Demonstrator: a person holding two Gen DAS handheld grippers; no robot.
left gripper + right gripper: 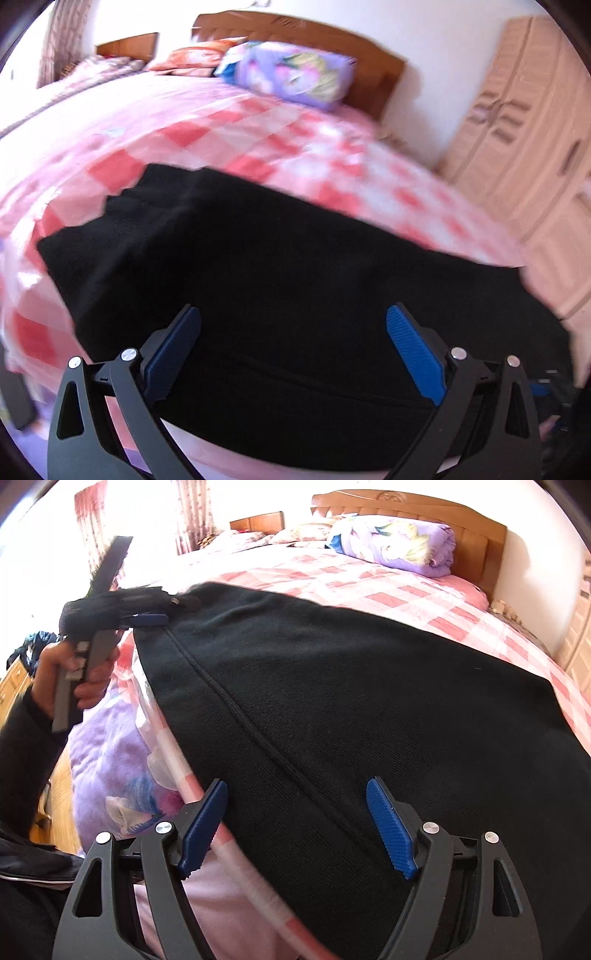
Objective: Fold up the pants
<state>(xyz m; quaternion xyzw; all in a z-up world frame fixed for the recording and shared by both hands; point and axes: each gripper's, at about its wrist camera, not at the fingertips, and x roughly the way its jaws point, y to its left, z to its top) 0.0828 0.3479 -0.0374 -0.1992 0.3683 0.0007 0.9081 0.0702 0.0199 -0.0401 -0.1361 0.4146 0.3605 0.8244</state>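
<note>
Black pants [266, 288] lie flat along the near edge of a bed with a pink checked cover; they also fill the right wrist view [351, 709], where a seam runs diagonally. My left gripper [293, 321] is open, blue pads wide apart just above the pants' near edge, empty. In the right wrist view the left gripper [155, 618] sits at the pants' far left end, held by a hand. My right gripper [297, 794] is open and empty, hovering over the pants' near edge by the seam.
The bed's pink checked cover [280, 125] stretches behind the pants. A purple folded quilt [399, 542] and pillows lie by the wooden headboard [373, 62]. A light wooden wardrobe [524, 122] stands right. A purple blanket [110, 768] hangs over the bed's near side.
</note>
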